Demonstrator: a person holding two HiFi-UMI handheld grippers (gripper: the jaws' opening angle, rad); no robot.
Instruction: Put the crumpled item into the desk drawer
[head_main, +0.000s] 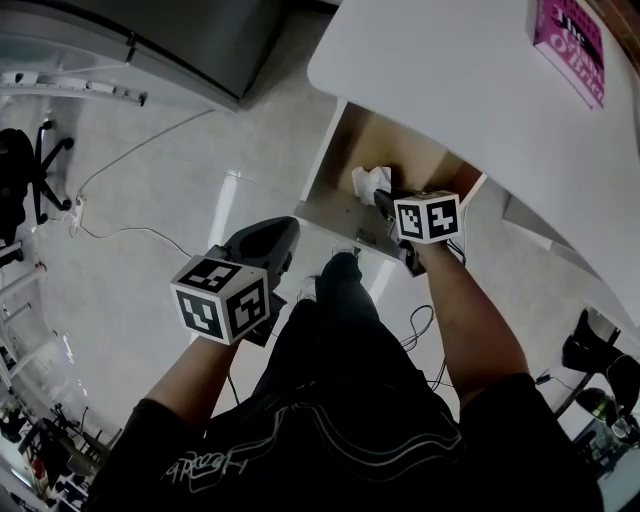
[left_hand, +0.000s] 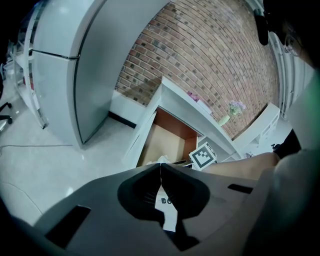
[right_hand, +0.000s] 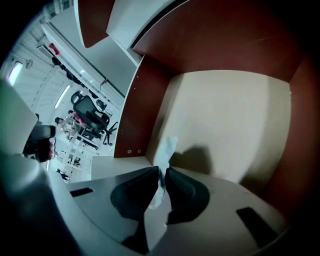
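Two grippers show, and only the right gripper (head_main: 388, 203) reaches into the open drawer (head_main: 350, 140) under the desk (head_main: 450, 90) edge. Its jaws are clenched on the crumpled item (right_hand: 167, 149), a white wad pinched between the tips and sticking out beyond them over the drawer's tan bottom, near the front panel. Whether it touches the bottom is unclear. The left gripper (left_hand: 161, 166) hangs well apart outside the drawer, jaws pressed together on nothing

A grey cabinet (left_hand: 65, 75) stands on pale floor (head_main: 150, 200), brick wall (left_hand: 210, 55) beyond.
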